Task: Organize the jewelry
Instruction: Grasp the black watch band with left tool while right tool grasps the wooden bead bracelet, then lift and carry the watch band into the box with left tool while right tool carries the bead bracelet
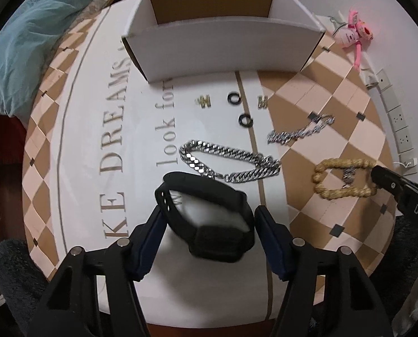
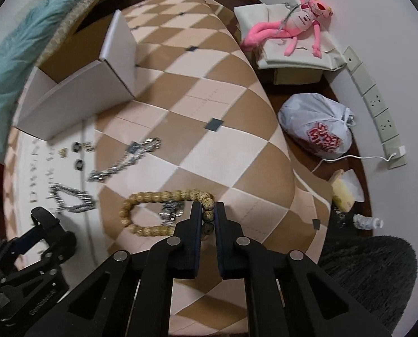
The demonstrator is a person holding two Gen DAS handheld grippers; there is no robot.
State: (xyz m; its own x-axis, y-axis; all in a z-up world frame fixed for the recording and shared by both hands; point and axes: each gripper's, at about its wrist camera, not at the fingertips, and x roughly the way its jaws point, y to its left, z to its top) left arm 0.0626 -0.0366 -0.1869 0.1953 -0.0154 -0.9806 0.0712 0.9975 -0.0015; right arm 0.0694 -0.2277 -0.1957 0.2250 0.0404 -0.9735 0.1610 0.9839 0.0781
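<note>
In front of the white box (image 1: 225, 47), the black watch (image 1: 209, 219) sits between the wide-open left tongs (image 1: 209, 224), its strap loop running toward the steel chain (image 1: 228, 163). Right of the chain, the right tongs (image 2: 208, 213) pinch the beaded bracelet (image 2: 164, 210), which lies lengthwise across the checkered surface (image 2: 223, 140).

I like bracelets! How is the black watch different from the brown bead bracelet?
The black watch is one smooth dark band; the bead bracelet is a ring of round tan beads. The watch sits between the wide-open fingers of the left gripper; the right gripper pinches the bracelet's beads. Both are loops lying on the checkered table.
</note>
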